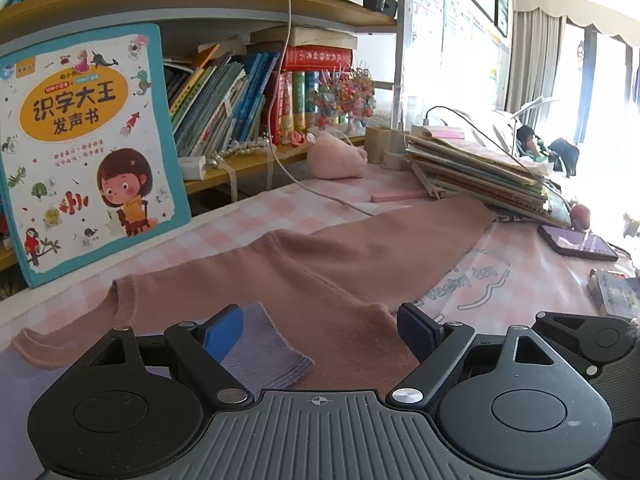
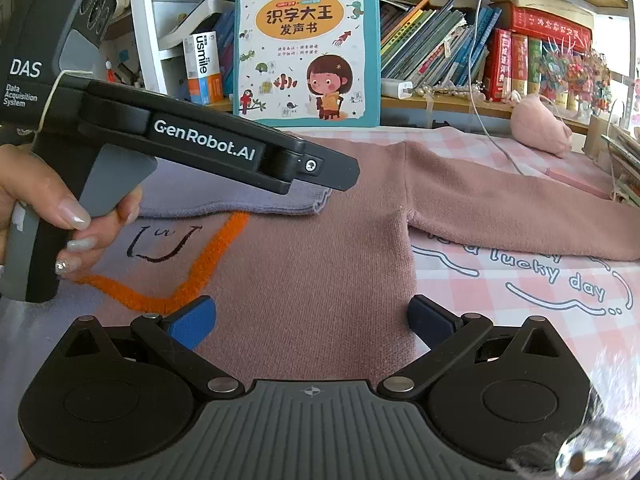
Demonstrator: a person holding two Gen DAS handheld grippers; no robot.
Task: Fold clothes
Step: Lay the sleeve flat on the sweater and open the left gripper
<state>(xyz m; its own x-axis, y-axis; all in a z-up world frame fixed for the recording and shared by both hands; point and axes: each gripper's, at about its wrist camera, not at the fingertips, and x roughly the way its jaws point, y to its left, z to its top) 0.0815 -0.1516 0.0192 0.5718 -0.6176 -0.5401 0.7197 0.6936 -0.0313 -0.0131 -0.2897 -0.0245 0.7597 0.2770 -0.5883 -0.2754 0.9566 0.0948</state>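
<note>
So the sweater (image 2: pixel 320 272) is a dusty pink knit, lying flat on the bench (image 2: pixel 540 320) with one sleeve (image 2: pixel 520 208) stretched out straight to the right and its ribbed neckline toward the left in the left wrist view. It's got a lilac panel with an orange fuzzy outline (image 2: pixel 192 276) and a little stitched face on the front, and a lilac ribbed cuff (image 2: pixel 296 200) folded in across the chest. Just one garment as far as I can see. Two grippers: the left gripper (image 1: pixel 320 330) hovers over the cuff and chest with its fingers spread wide and nothing between them, a hand (image 2: pixel 60 224) with painted nails wrapped round its handle in the right wrist view. The right gripper (image 2: pixel 312 322) sits low over the hem area, fingers also spread, nothing pinched. The bench has a pink and white checked cover with "lucky day" printed on it. Behind it there's a big kids' book (image 2: pixel 308 46) leaning upright on a shelf (image 2: pixel 440 102) crammed with books, one pink plush (image 2: pixel 540 128), a stack of books (image 1: pixel 480 176) at the right, one phone (image 1: pixel 576 242), and a bright window with curtains.
</note>
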